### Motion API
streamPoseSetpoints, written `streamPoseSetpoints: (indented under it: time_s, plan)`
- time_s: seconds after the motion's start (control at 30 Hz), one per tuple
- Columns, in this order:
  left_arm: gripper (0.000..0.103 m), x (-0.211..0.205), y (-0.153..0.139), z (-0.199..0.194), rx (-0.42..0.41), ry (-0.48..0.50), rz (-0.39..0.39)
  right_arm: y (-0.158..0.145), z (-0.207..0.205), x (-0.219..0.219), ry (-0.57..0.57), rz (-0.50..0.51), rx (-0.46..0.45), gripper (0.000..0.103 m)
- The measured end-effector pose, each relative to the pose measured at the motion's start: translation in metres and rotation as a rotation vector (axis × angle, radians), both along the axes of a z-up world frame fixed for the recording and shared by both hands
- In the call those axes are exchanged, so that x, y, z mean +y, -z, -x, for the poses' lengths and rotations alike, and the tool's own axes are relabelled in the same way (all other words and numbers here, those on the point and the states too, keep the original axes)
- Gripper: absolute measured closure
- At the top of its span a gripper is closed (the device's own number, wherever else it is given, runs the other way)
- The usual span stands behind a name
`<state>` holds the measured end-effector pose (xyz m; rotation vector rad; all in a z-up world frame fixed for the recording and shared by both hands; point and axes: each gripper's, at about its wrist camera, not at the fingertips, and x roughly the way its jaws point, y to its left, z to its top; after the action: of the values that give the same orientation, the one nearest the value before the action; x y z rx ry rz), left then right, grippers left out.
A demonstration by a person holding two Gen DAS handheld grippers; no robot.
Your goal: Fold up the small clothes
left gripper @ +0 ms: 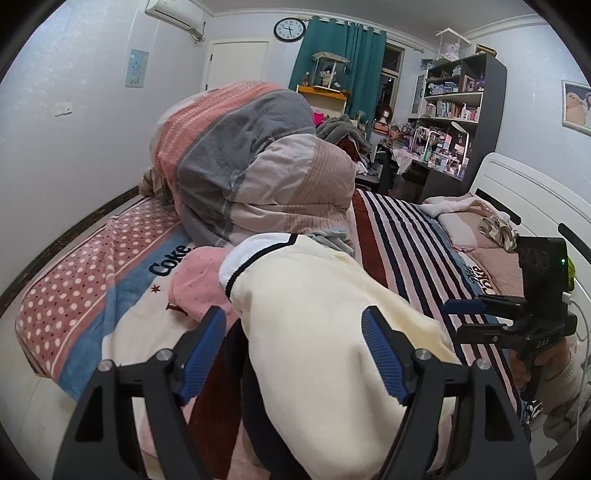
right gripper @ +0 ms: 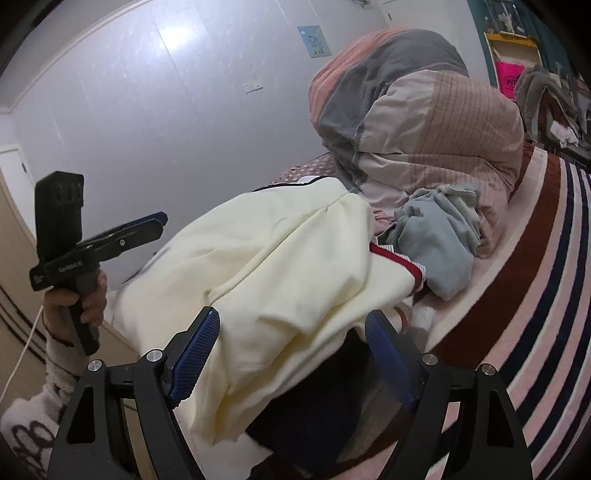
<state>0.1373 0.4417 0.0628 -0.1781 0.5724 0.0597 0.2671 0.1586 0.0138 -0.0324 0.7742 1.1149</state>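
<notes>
A cream garment (left gripper: pixel 332 325) with a white collar edged in dark trim lies heaped on the bed (left gripper: pixel 417 236), filling the lower centre of the left wrist view. The left gripper (left gripper: pixel 295 354) stands wide open at the bottom of that frame, its blue-padded fingers (left gripper: pixel 203 354) on either side of the cream cloth without closing on it — nothing is held. A dark piece of fabric shows beneath the cream one at the bottom edge.

In the right wrist view the same cream garment (right gripper: pixel 280 266) spreads across the middle, with a red-and-white ribbed band at its right edge. The right gripper (right gripper: pixel 291 358) is likewise spread wide, blue pads (right gripper: pixel 192 354) flanking the cloth, gripping nothing. Seen from the left wrist camera, the right gripper (left gripper: pixel 465 314) sits at the right edge of the frame, pointing left over the striped blanket (left gripper: pixel 406 229).

Just right of the cream garment, a pale blue garment (right gripper: pixel 439 236) lies crumpled against a big rolled quilt (right gripper: pixel 417 122) in pink, grey and beige. In the left wrist view a pink speckled cloth (left gripper: pixel 199 284) sits left of the cream heap, beside a polka-dot blanket (left gripper: pixel 74 295). At the upper centre of that frame hang a wall clock (left gripper: pixel 289 30) and a teal curtain (left gripper: pixel 340 51) — a cluttered desk (left gripper: pixel 436 147) stands at the upper right.
</notes>
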Motion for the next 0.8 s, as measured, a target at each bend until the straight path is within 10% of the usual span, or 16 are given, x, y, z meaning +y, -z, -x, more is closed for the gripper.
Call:
streamPoseSetpoints:
  time_s: [0.8]
  plan:
    - [0.012,-0.219,-0.008,0.049,-0.18,0.062,-0.13,0.01,0.087,-0.181,0.23,0.027,-0.125,0.024]
